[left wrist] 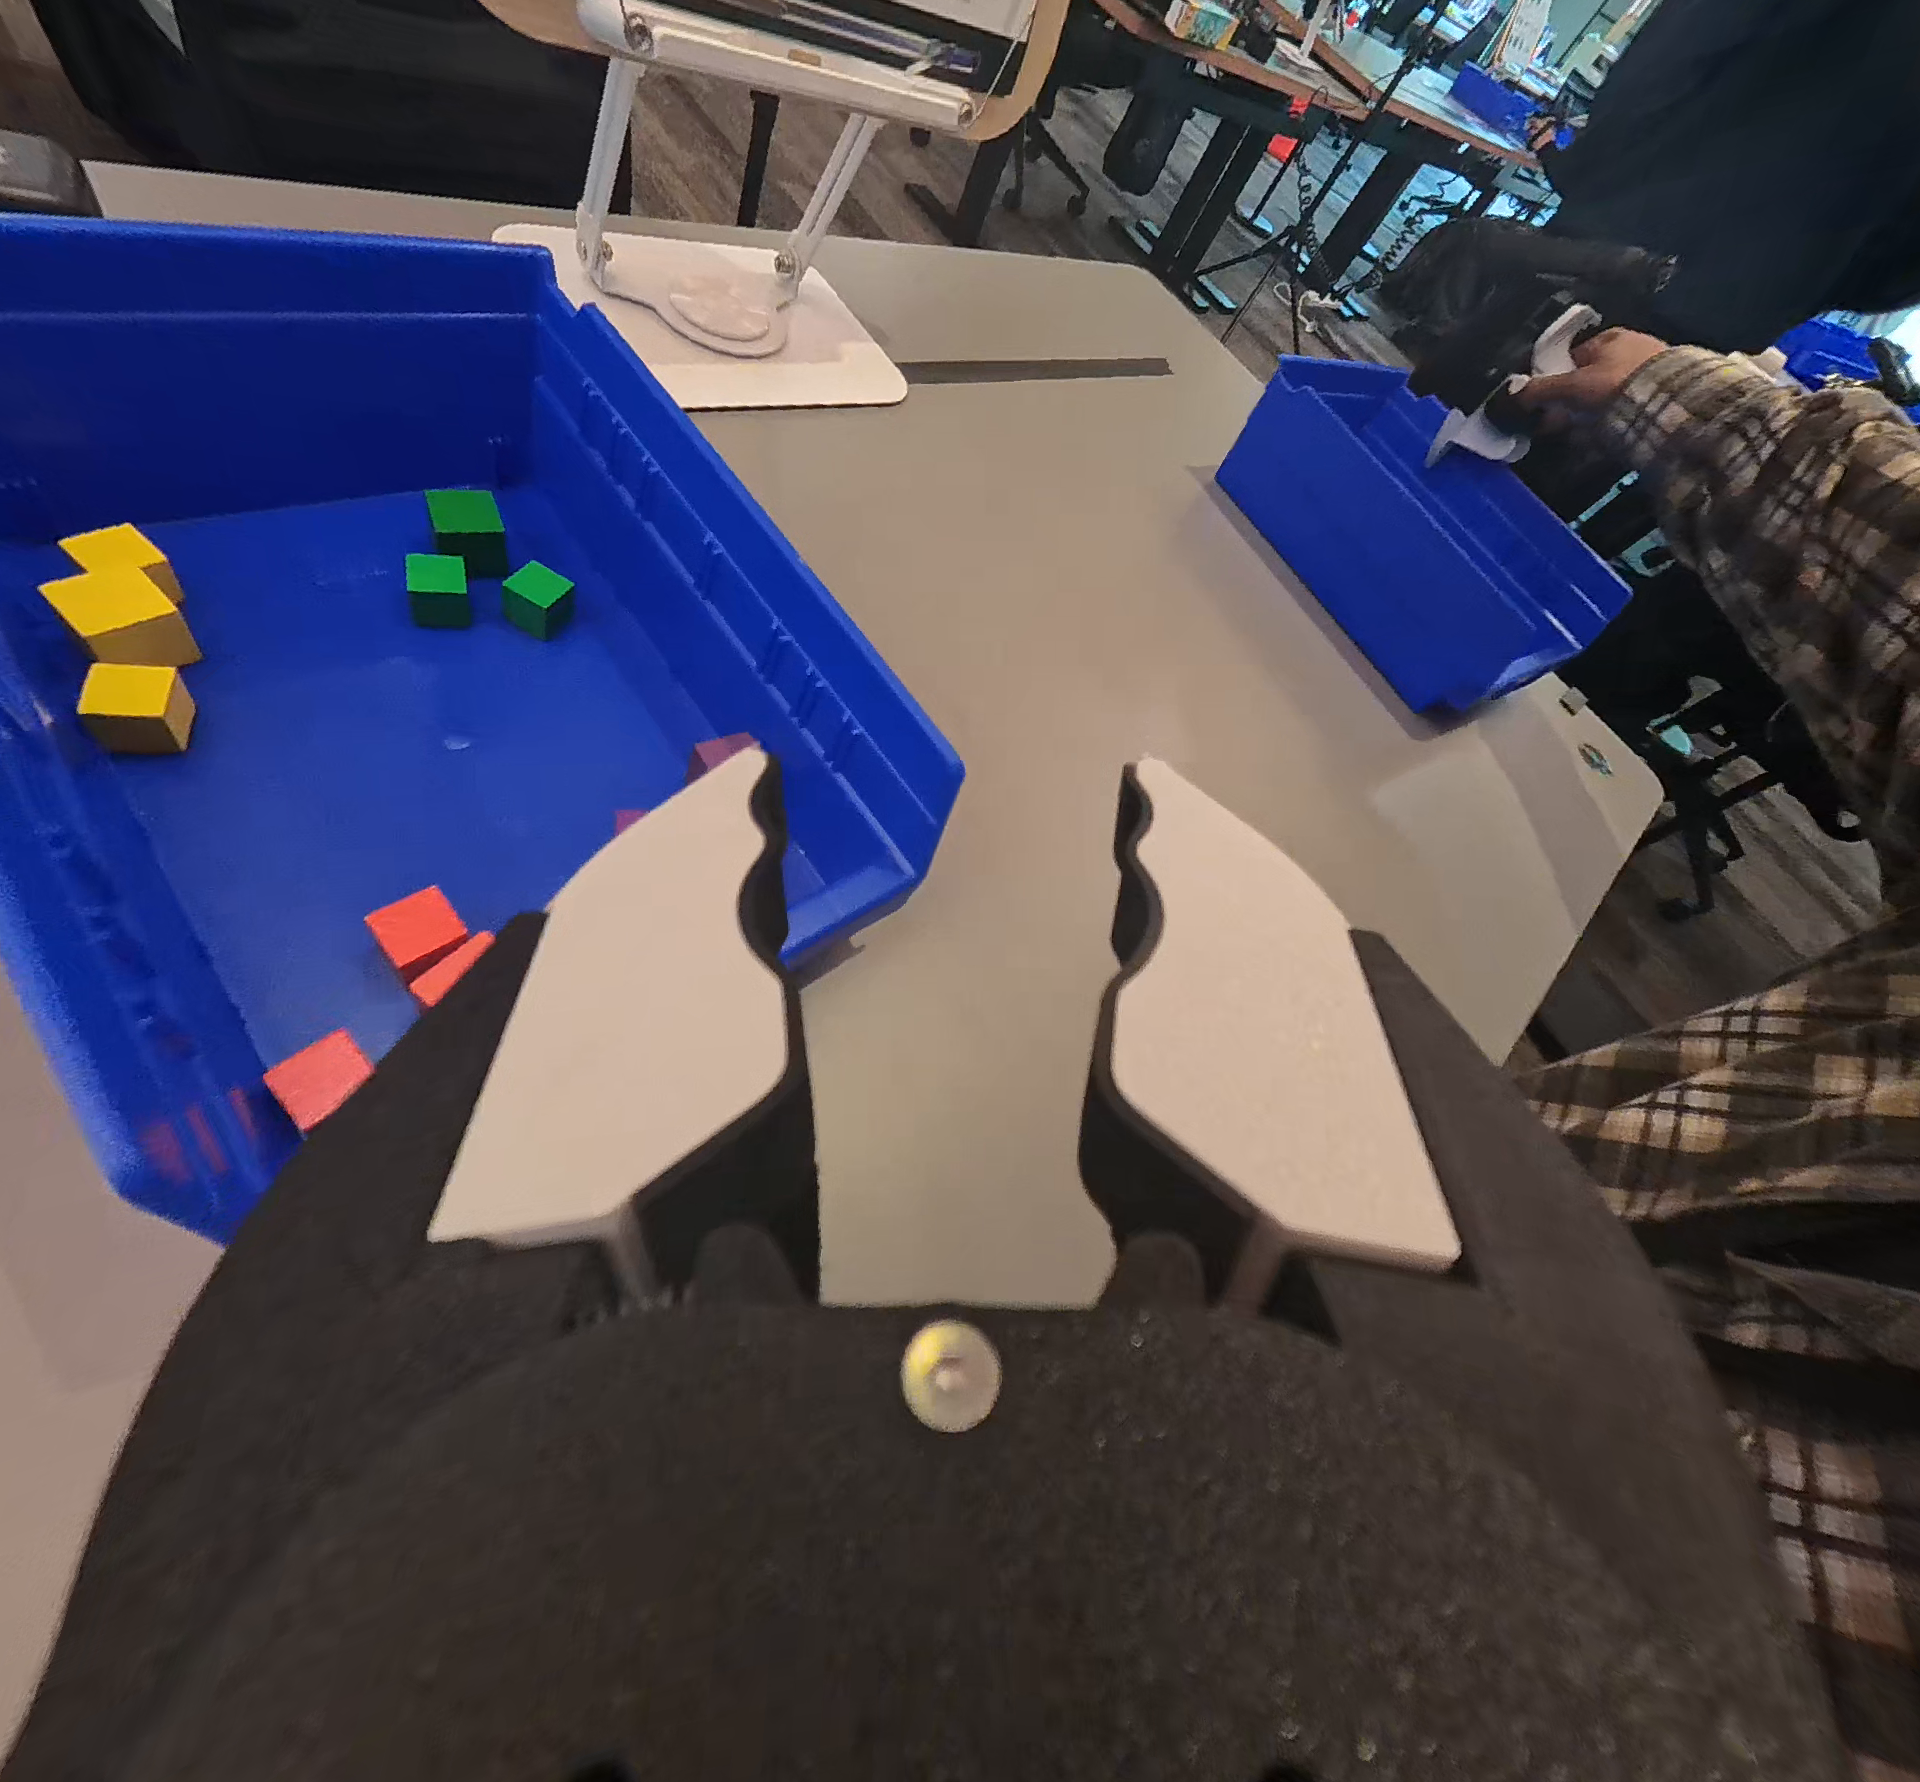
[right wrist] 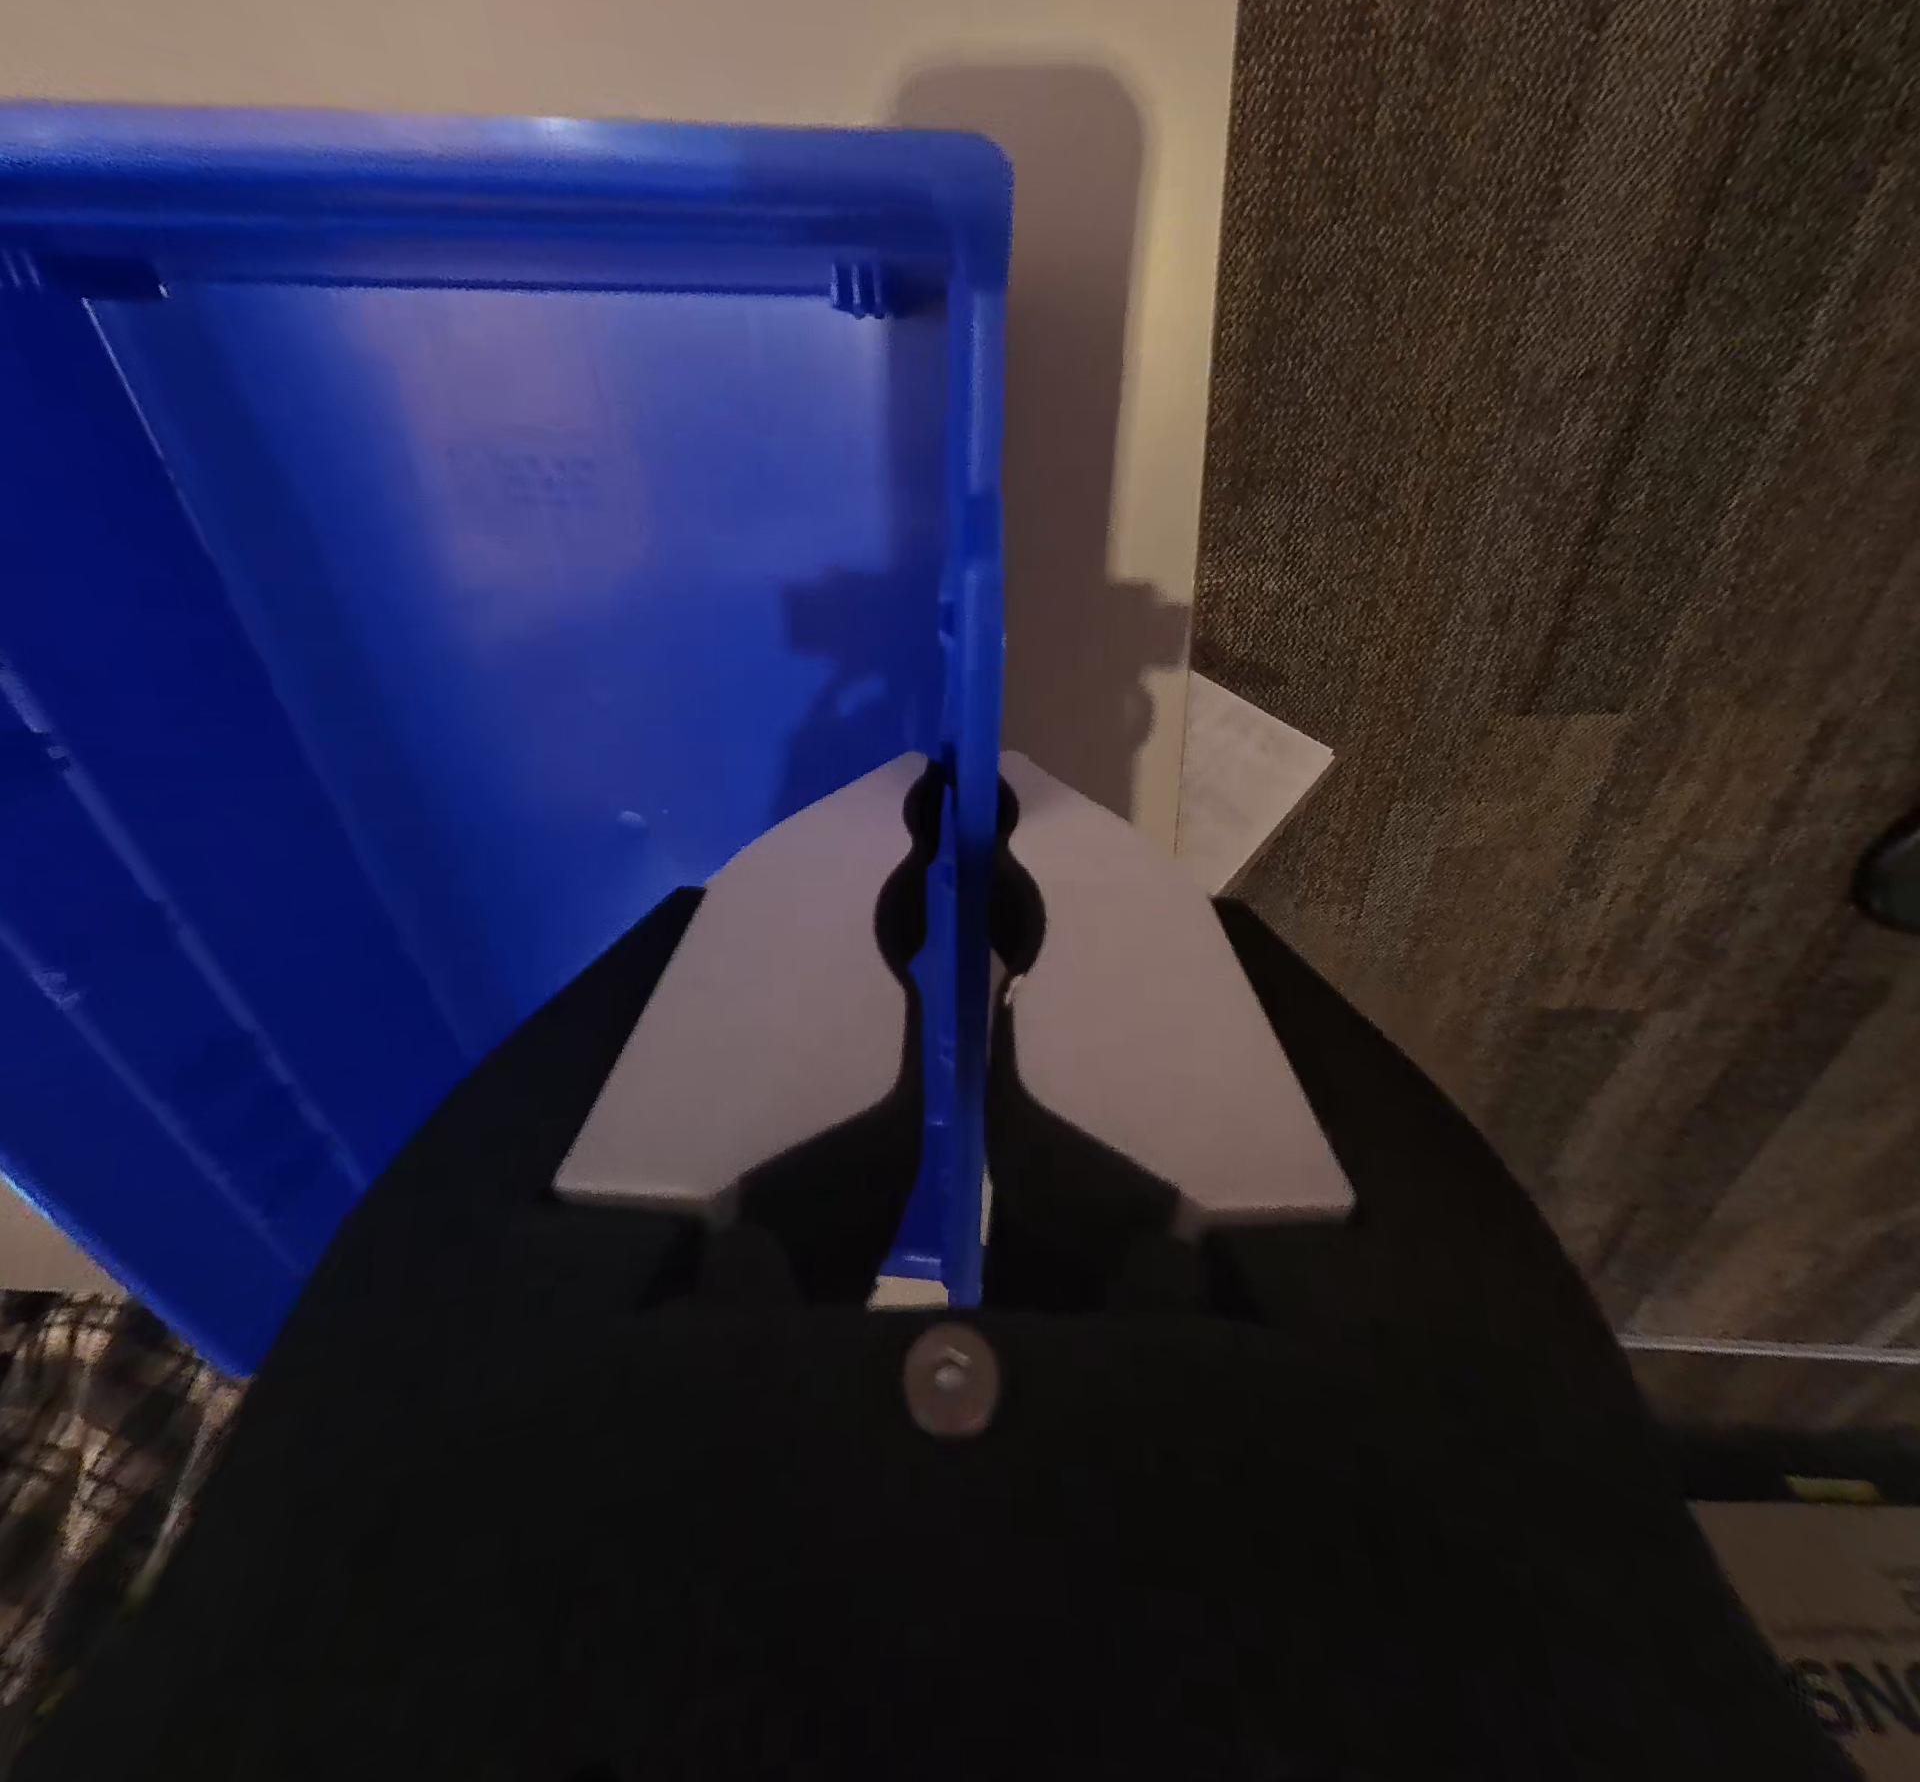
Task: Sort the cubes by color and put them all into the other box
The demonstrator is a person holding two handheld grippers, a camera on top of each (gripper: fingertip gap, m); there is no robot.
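The right gripper (right wrist: 961, 802) pinches the side wall of the small blue box (right wrist: 499, 589), fingers along its long axis. The left gripper (left wrist: 945, 776), spread and empty, hovers just right of the large box (left wrist: 727, 527) — its sorted cubes (left wrist: 468, 553) lie to its left.

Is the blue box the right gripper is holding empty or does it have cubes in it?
Empty, as far as shows: the right gripper is shut on the small blue box wall, and its visible floor is bare; its left part is cut off.
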